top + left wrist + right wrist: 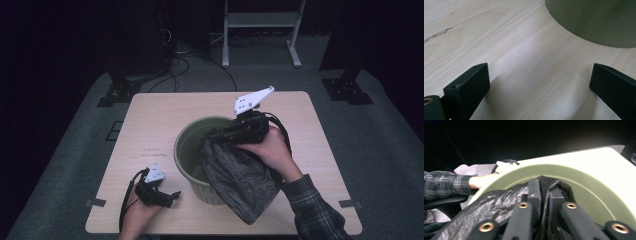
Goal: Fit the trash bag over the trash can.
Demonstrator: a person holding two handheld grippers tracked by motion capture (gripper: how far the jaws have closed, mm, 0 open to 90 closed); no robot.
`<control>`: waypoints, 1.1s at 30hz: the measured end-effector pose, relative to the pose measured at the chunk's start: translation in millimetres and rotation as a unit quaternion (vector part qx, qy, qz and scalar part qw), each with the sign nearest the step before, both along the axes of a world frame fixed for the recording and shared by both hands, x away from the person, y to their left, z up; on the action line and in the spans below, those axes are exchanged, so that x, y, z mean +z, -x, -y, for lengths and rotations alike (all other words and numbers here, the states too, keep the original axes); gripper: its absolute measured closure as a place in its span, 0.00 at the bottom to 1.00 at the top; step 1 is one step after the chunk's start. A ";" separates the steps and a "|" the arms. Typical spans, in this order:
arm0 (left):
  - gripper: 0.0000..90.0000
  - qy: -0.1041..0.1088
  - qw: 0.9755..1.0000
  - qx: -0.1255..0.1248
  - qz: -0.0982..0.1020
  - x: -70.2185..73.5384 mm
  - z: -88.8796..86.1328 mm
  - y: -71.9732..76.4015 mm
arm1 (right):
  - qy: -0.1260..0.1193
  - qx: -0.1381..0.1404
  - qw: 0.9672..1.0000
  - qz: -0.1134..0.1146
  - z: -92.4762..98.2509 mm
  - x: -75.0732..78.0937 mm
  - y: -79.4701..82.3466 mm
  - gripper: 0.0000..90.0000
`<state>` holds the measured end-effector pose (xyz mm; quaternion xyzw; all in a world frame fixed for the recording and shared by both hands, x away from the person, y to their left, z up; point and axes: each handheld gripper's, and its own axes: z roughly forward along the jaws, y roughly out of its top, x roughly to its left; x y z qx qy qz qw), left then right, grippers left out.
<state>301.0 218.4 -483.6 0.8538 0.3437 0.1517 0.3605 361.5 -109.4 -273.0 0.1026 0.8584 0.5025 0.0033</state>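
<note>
holding the black bag [240, 175] by its top edge, my right claw [234, 134] has it pinched tight between the two pads, as the right gripper view shows with the plastic bunched up between my closed jaws [551, 187]. i judge the job about half begun: the bag is gripped and brought to the green bin [186, 150], but it is not yet lining it. most of the bag hangs down outside the bin's near wall and drapes onto the surface [150, 130], with just the gripped edge up over the rim. what is left, i think, is to open the mouth, push the body down inside and fold the edge over the rim.

my right hand [272, 150] sits above the bin's near right rim, with the claw pointing left and a little down across the opening. my left claw [165, 196] rests low at the near left of the surface, just beside the bin, its jaws wide apart with nothing between them but bare wood [536, 75].
</note>
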 end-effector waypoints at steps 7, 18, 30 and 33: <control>0.02 0.000 1.000 0.000 0.000 0.0 0.0 0.0 | 0.017 -0.038 0.999 0.009 14.1 -4.0 0.1 0.61; 0.02 0.000 1.000 0.000 0.000 0.0 0.0 0.0 | 0.018 -0.066 0.998 -0.001 51.6 -11.8 8.9 0.55; 0.02 0.009 1.000 -0.018 0.002 7.3 -3.2 2.8 | -0.007 -0.078 0.997 -0.011 69.9 -23.2 7.0 0.57; 0.02 0.029 0.999 -0.029 0.009 15.6 -5.1 5.1 | -0.009 -0.078 0.997 -0.010 70.2 -23.3 6.6 0.57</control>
